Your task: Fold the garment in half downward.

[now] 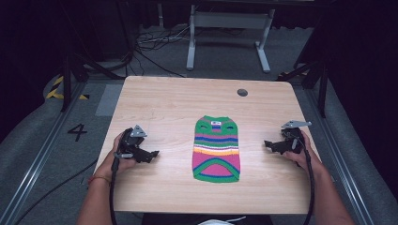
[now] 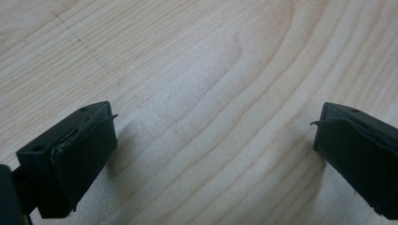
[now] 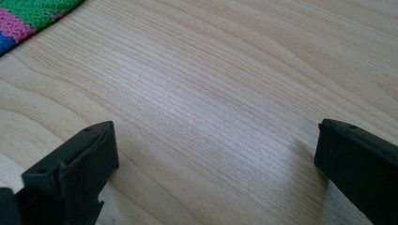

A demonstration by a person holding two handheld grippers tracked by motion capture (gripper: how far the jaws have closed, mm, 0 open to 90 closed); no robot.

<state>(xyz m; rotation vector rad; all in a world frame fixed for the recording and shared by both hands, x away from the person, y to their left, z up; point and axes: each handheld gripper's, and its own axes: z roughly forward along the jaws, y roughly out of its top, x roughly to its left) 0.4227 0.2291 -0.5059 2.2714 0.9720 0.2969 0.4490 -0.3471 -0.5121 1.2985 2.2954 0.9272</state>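
Note:
A small knitted sweater (image 1: 216, 150) with green, pink, blue and yellow stripes lies flat in the middle of the wooden table (image 1: 164, 103), its neck toward the far edge. My left gripper (image 1: 151, 155) rests low over the table to the sweater's left, open, with bare wood between its jaws (image 2: 213, 140). To the sweater's right, my right gripper (image 1: 268, 145) is open too and points at the sweater. A corner of the sweater (image 3: 28, 16) shows at the top left of the right gripper view, well beyond the jaws (image 3: 216, 159).
A round grey grommet (image 1: 242, 92) sits in the table near its far edge. Beyond the table are a white desk frame (image 1: 228, 33) and loose cables on a grey floor. A "4" (image 1: 77, 131) is marked on the floor at left.

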